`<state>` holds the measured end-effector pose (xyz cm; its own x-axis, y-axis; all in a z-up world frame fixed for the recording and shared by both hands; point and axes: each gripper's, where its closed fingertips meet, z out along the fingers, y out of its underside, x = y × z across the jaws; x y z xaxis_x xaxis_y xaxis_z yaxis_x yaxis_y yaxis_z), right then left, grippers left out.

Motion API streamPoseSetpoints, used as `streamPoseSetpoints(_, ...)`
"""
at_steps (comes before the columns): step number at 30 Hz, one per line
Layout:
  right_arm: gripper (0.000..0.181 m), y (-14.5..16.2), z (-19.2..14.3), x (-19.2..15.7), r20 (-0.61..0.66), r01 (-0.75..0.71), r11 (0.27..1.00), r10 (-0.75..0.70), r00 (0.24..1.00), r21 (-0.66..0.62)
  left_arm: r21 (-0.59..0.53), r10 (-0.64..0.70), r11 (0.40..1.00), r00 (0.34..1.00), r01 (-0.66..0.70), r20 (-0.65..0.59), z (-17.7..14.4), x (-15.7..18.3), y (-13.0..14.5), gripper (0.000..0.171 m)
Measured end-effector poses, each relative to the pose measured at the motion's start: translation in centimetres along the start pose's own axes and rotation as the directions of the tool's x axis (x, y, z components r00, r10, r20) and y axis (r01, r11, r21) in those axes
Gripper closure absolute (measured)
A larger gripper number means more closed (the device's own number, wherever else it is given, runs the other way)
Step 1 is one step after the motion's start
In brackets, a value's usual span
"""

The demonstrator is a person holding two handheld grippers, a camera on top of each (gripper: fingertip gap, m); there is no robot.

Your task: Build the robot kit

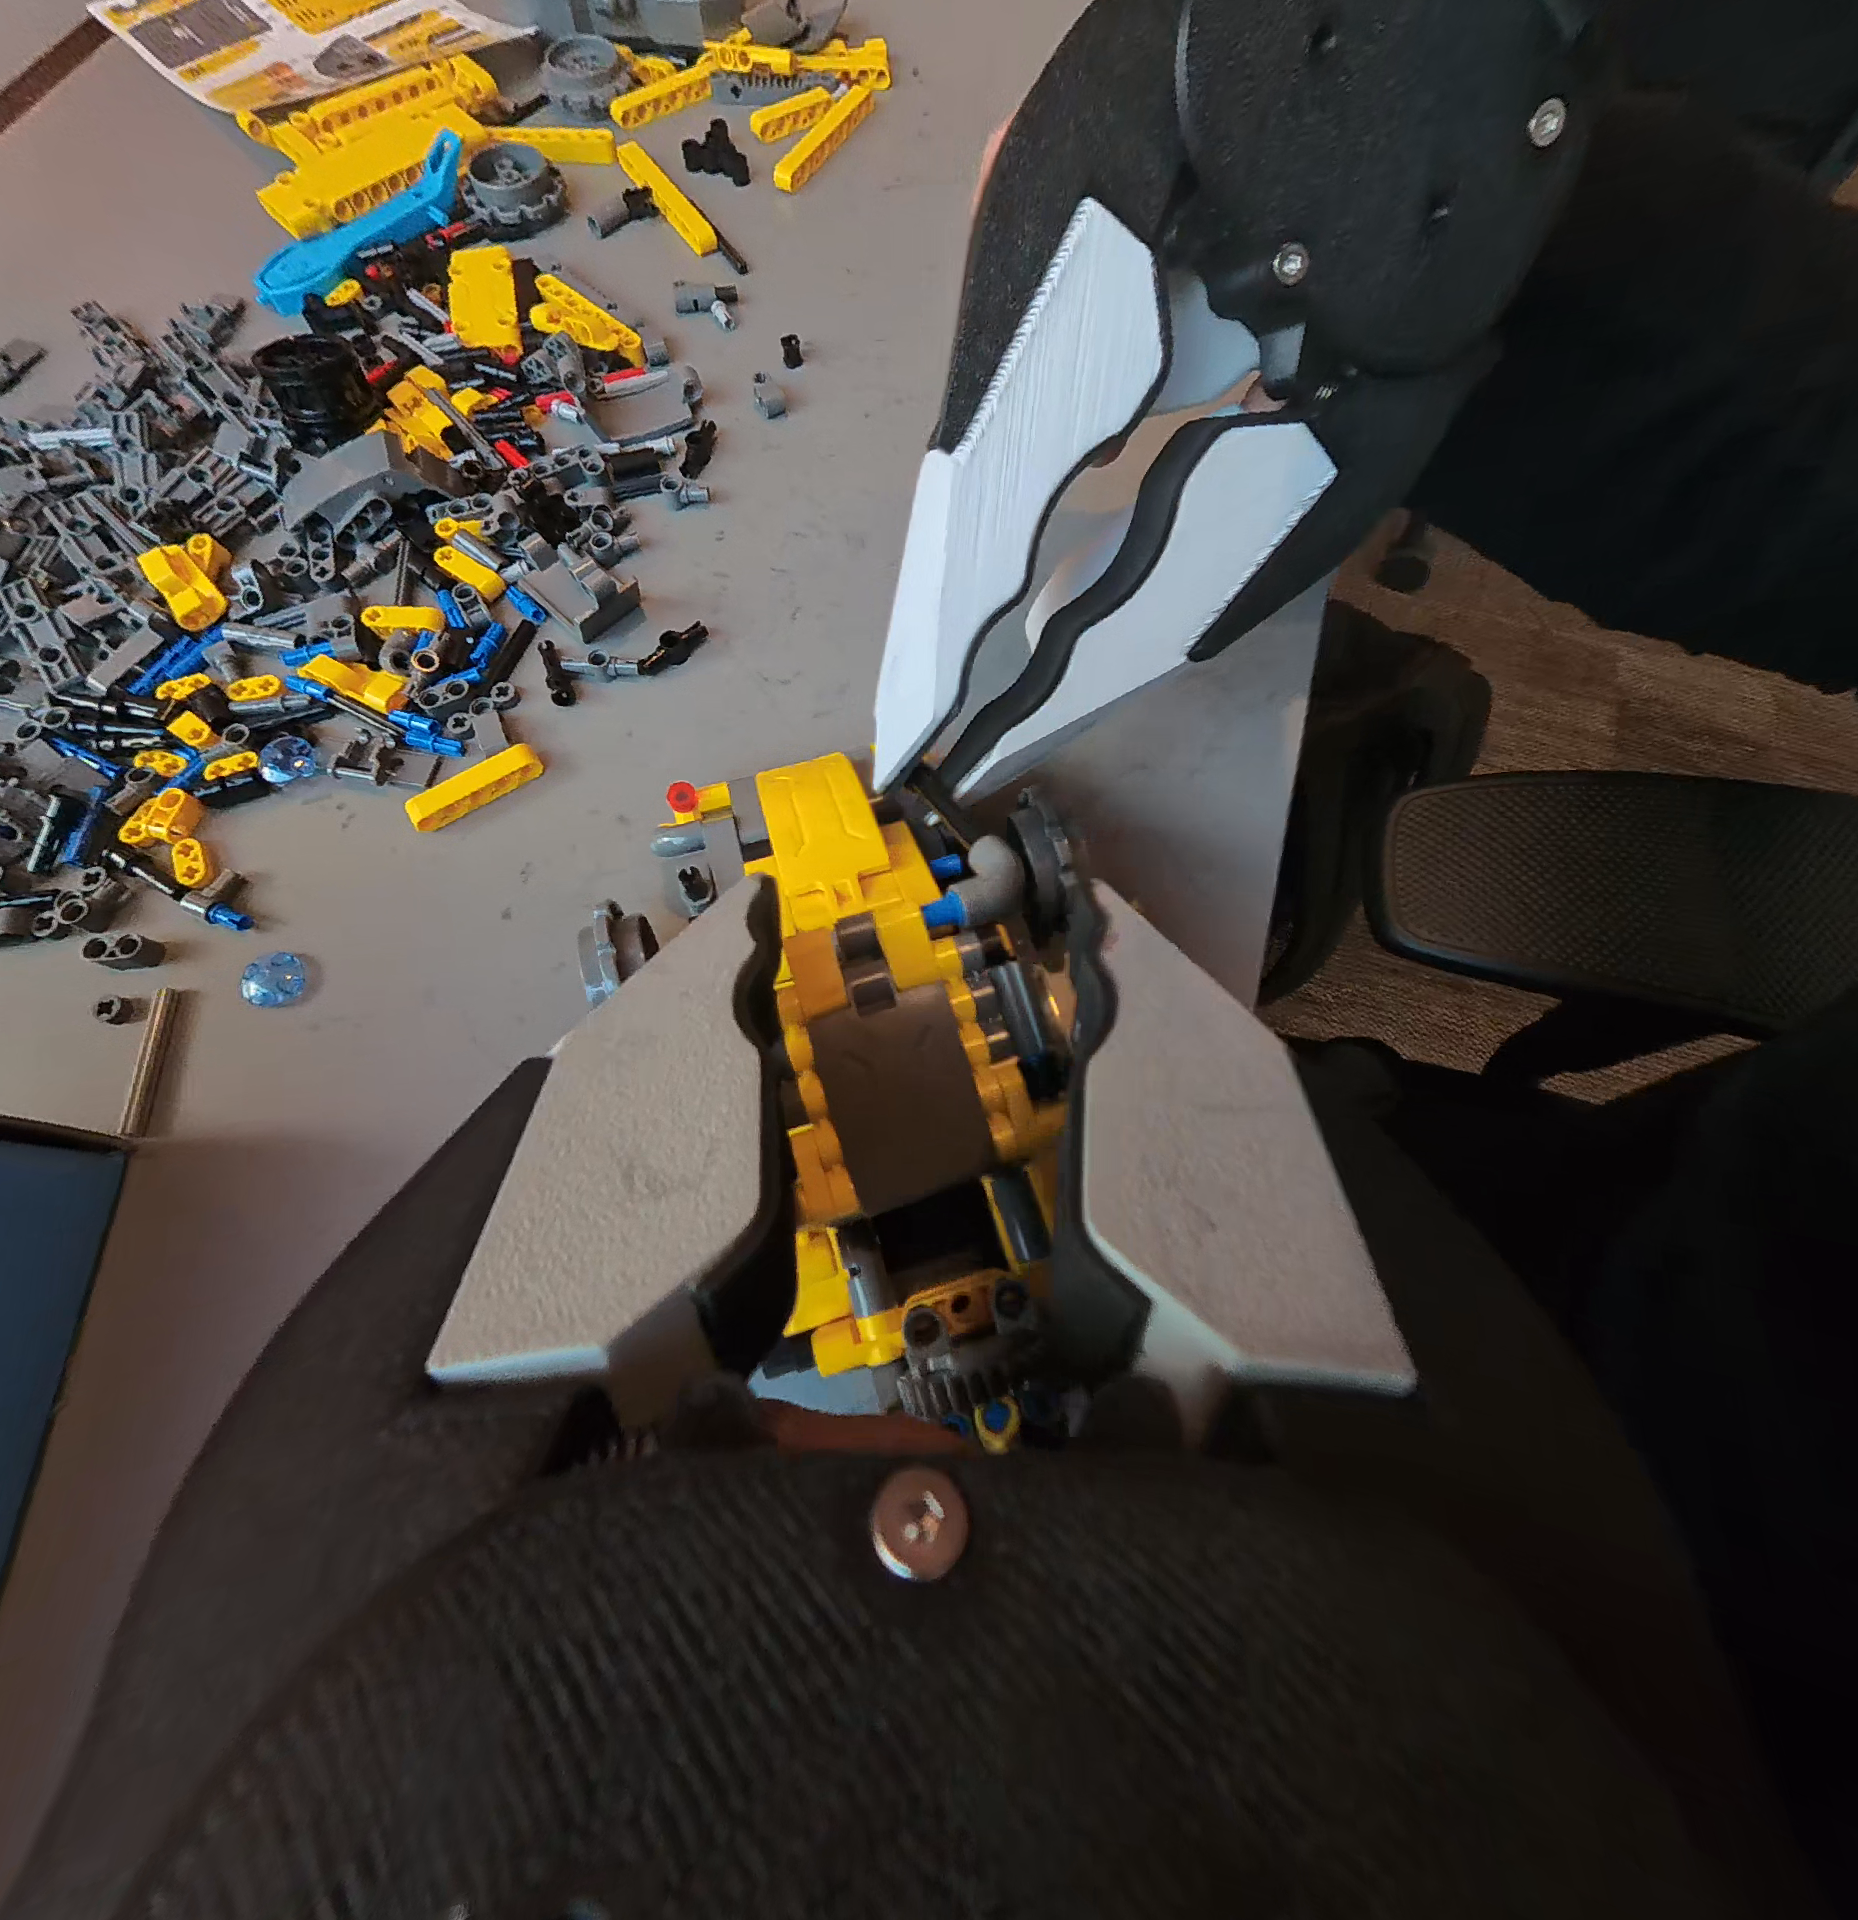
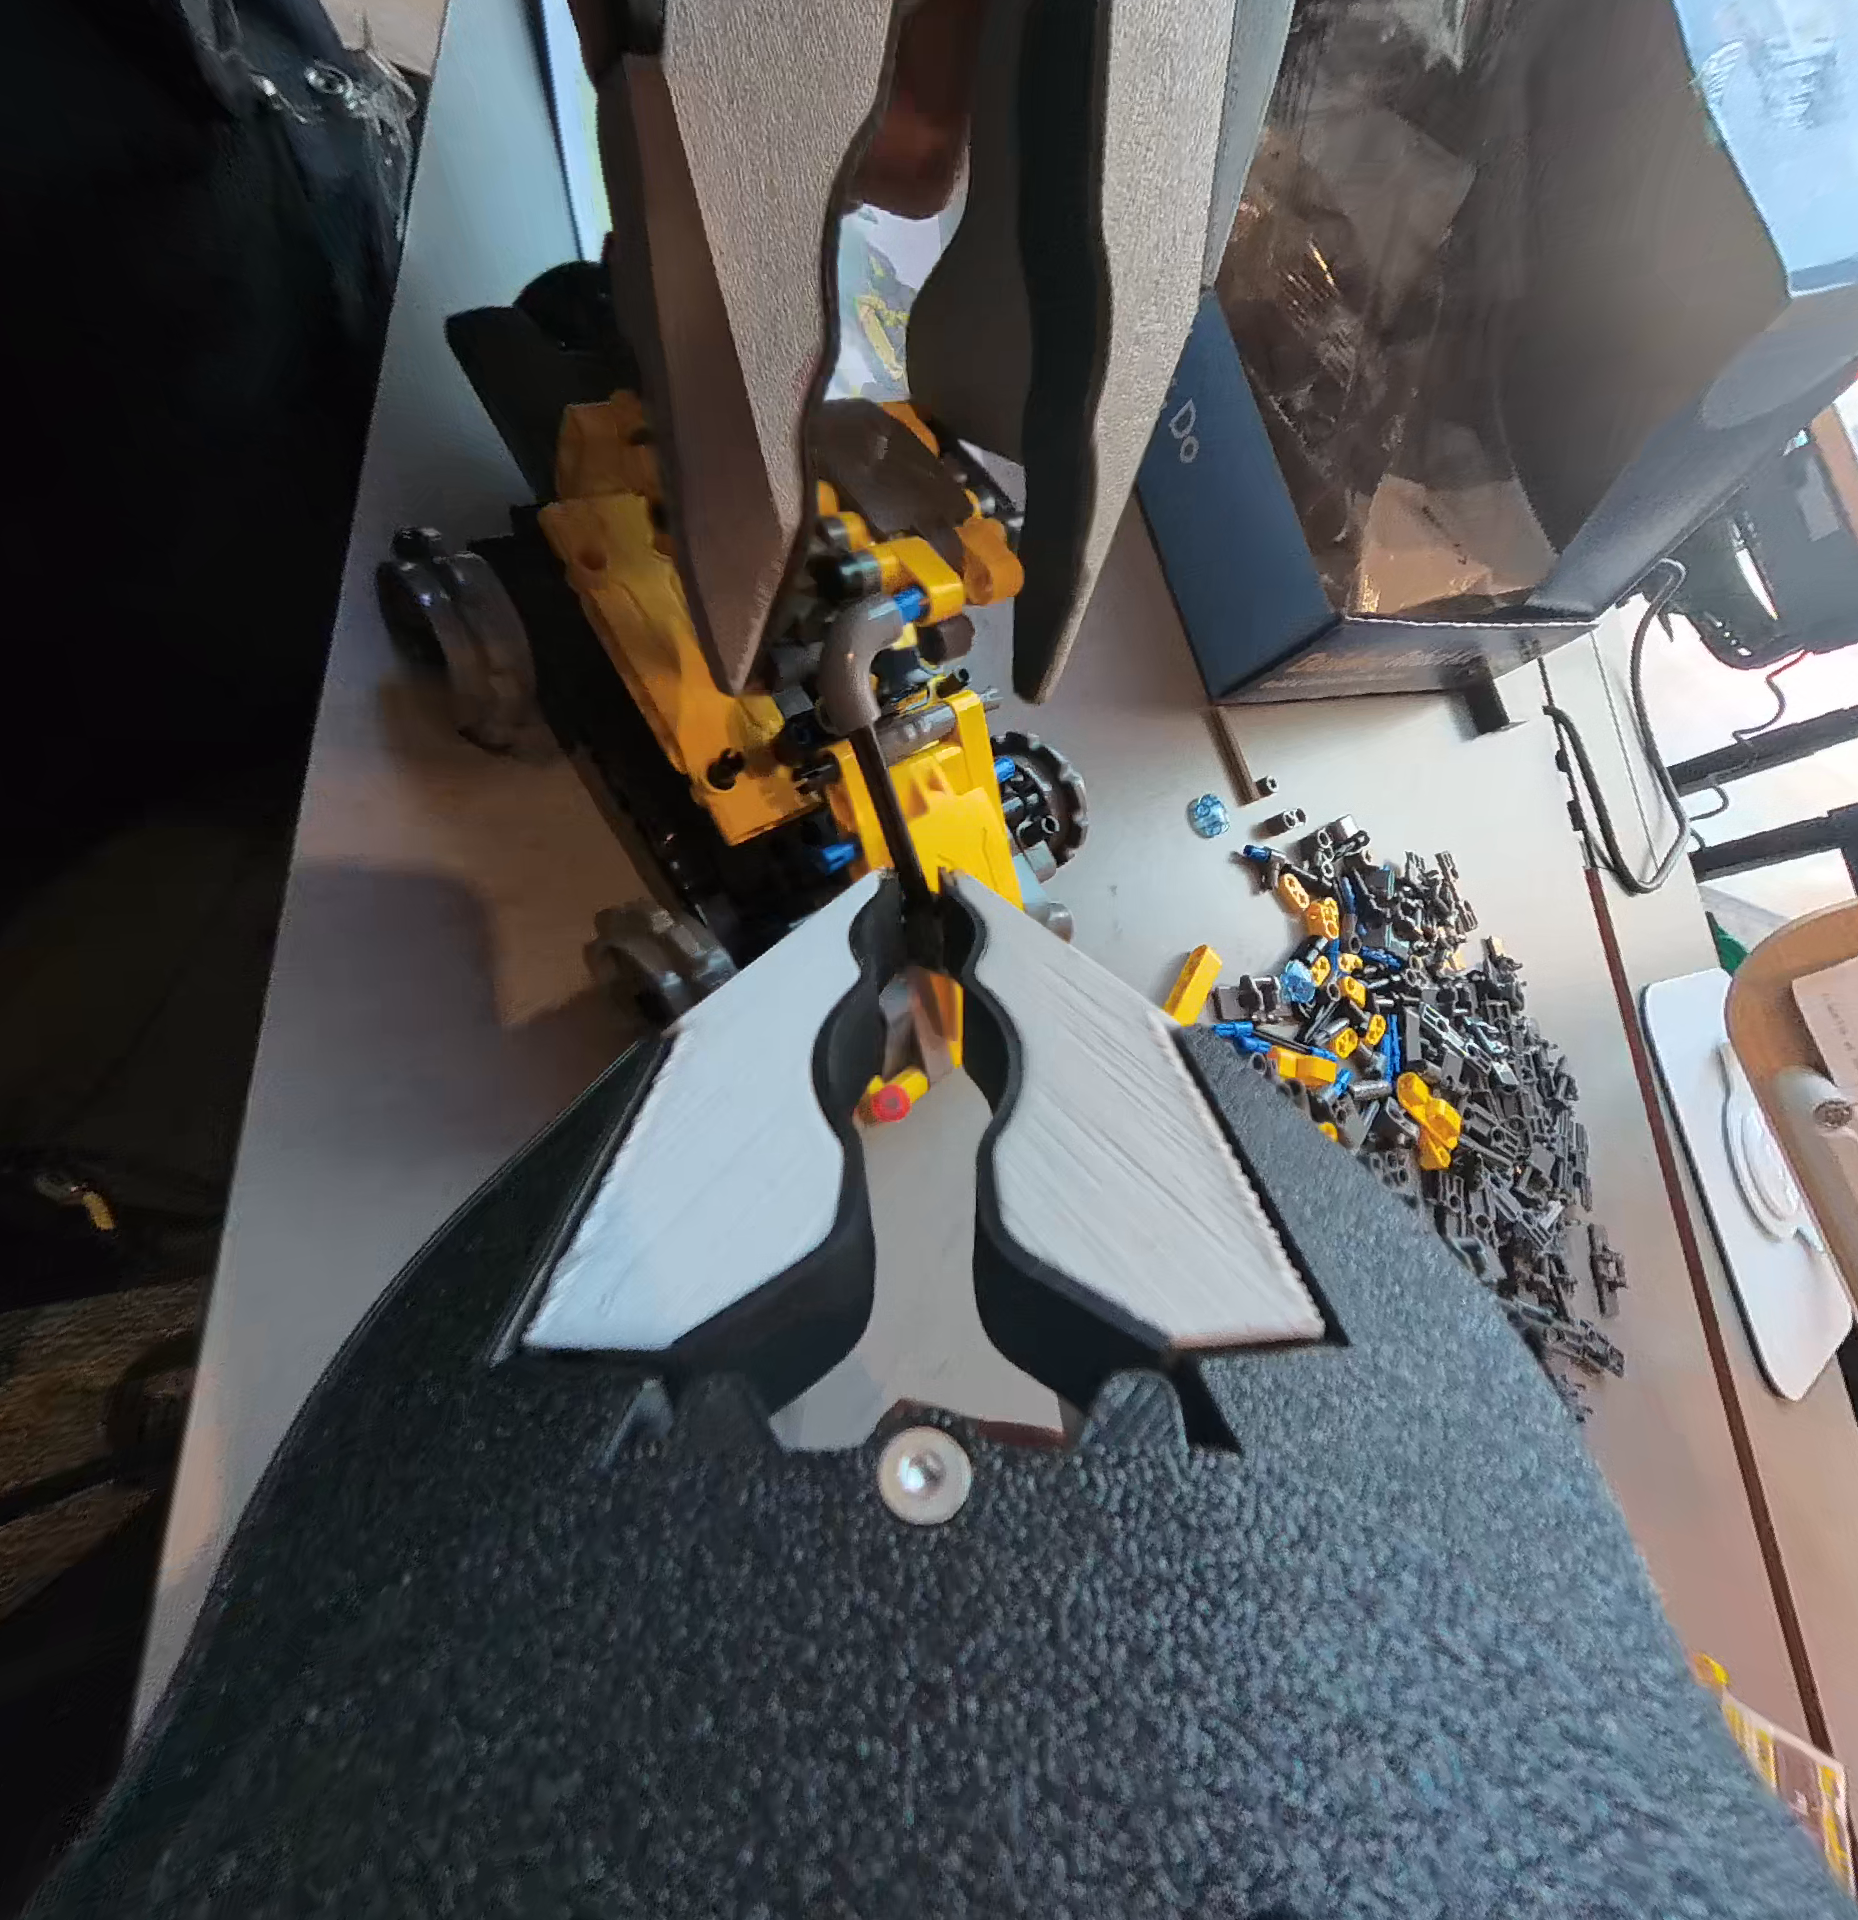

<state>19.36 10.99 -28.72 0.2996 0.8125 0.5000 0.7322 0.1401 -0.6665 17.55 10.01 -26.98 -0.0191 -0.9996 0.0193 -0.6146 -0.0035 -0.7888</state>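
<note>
Fingers of the left gripper (image 1: 920, 914) clamp a yellow toy vehicle (image 1: 883, 1039) while the right gripper (image 2: 917, 894) pinches its black rod (image 2: 883, 800), loose pieces (image 1: 281, 540) at ten o'clock.

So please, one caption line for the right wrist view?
Right gripper pinching a thin black rod on the yellow brick vehicle, which the left gripper grips.

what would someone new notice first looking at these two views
First, the yellow and grey brick-built vehicle at the table's near edge, clamped between the fingers of the left gripper. The right gripper meets it from the opposite side, its tips pinched on a thin black rod that sticks out of the model. Beyond that, the big scatter of loose grey, black, yellow and blue pieces spread over the grey table.
</note>
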Motion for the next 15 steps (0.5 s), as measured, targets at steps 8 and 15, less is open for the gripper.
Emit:
streamPoseSetpoints(8, 0.176, 0.1, -0.9, -0.2, 0.029, -0.012, 0.999, 0.013, 0.999, -0.035, -0.004, 0.029, 1.0, 0.998, -0.029, 0.054, -0.4, -0.2, -0.5, 0.117)
streamPoseSetpoints(15, 0.176, 0.6, -2.5, 0.9, -0.047, -0.132, 0.991, 0.133, 0.99, 0.03, -0.042, -0.051, 0.998, 0.997, 0.054, 0.066, -1.8, -0.8, 0.9, 0.107)
